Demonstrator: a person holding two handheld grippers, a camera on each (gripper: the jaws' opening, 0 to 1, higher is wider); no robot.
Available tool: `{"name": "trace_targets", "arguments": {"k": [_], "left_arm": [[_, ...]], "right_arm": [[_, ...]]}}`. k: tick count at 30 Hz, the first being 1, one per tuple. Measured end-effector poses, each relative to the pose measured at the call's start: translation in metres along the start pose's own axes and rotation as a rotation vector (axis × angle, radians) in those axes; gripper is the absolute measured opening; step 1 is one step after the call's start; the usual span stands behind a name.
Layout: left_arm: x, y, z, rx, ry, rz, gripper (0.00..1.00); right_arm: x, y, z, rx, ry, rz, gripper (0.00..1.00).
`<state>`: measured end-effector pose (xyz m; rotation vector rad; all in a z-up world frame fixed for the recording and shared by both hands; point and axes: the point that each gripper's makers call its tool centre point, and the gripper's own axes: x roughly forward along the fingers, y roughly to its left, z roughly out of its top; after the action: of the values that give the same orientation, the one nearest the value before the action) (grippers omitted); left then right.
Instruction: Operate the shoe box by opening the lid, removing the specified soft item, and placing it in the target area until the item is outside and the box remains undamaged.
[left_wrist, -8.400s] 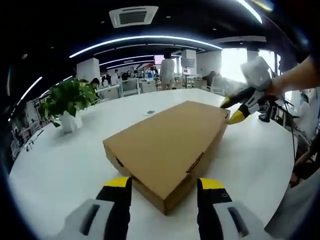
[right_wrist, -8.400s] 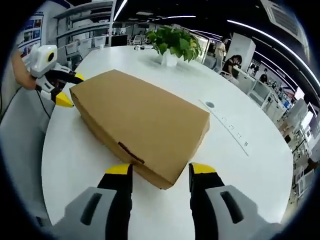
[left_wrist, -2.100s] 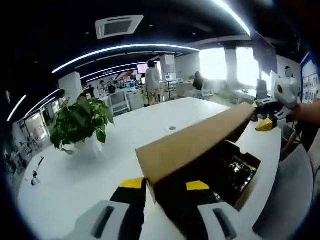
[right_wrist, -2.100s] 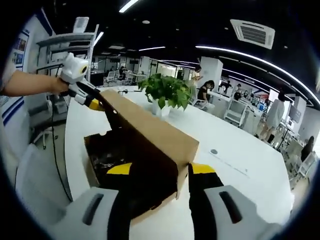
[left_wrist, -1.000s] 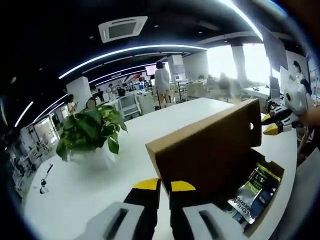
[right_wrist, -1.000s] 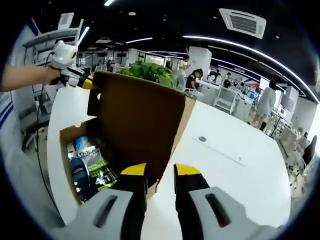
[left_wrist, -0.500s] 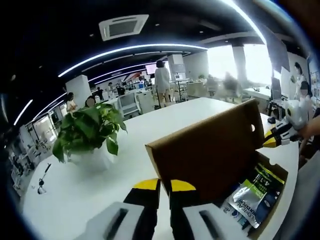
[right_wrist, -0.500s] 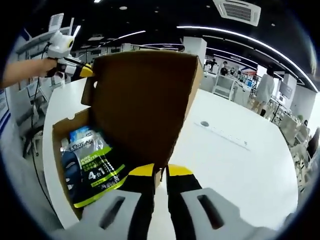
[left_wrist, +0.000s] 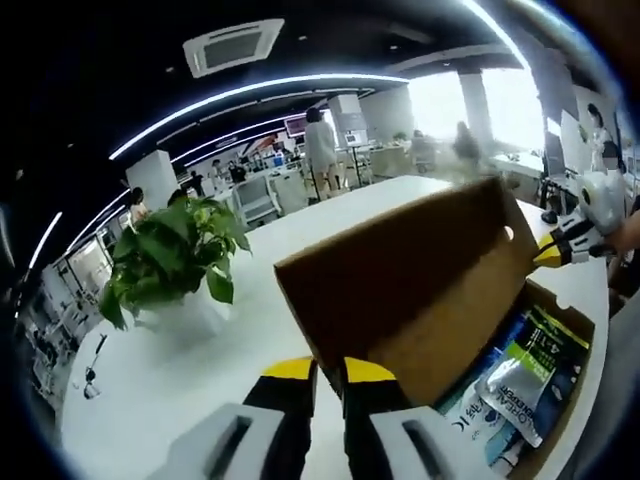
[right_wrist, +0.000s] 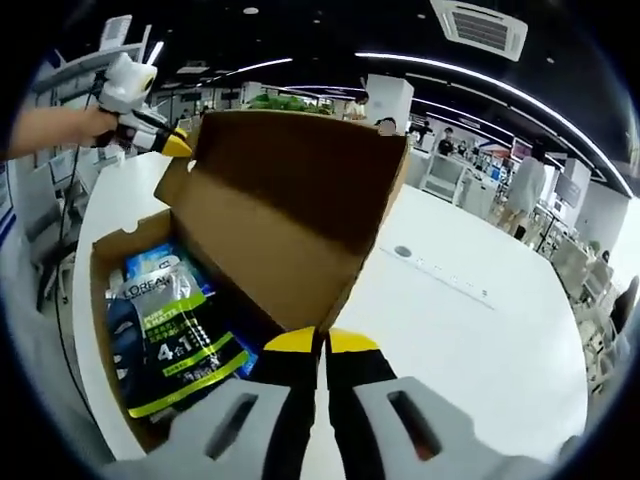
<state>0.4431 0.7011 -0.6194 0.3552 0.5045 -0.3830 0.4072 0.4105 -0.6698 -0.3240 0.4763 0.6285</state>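
**Lid up, both grippers pinching its corners**

Left gripper view: left gripper (left_wrist: 328, 368) has its yellow-tipped jaws drawn nearly together on the near corner of the cardboard lid (left_wrist: 410, 290), w/ the lid edge pinched between them. Lid rises just above and to the right of the jaws, tilted back, brown inside face toward the camera. Shoe box (left_wrist: 570, 330) sits open to the right of the jaws on a white table (left_wrist: 150, 390). Inside the box, lower right of the jaws: soft pouches (left_wrist: 520, 375), white/green/blue packs lying flat. At the lid's far corner, right edge of view, the right gripper (left_wrist: 552, 252) meets the lid. Potted plant (left_wrist: 170, 260) stands on the table, upper left of the jaws, well apart from the box.

Right gripper view: right gripper (right_wrist: 322, 342) jaws closed tight on the lid's (right_wrist: 300, 200) near corner, the cardboard edge running up from between the tips. Box (right_wrist: 100, 260) open to the left of the jaws; pouch w/ green band and "4 in 1" print (right_wrist: 170, 335) lies inside, just left of the tips. Left gripper (right_wrist: 170, 142) at the lid's far corner, upper left, held by a hand (right_wrist: 60, 125). Table (right_wrist: 480, 350) stretches right of the jaws.
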Motion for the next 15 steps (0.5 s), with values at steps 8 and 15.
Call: {"name": "trace_targets", "arguments": {"k": [8,15], "left_arm": [[-0.004,-0.005,-0.032,-0.077,0.043,0.038,0.12],[-0.009,-0.018,-0.055,-0.148,0.090,0.023,0.06]], "right_arm": [[0.003,-0.002,0.002,-0.020,0.012,0.001,0.01],[0.009,-0.005,0.003,-0.033,0.029,0.006,0.01]]}}
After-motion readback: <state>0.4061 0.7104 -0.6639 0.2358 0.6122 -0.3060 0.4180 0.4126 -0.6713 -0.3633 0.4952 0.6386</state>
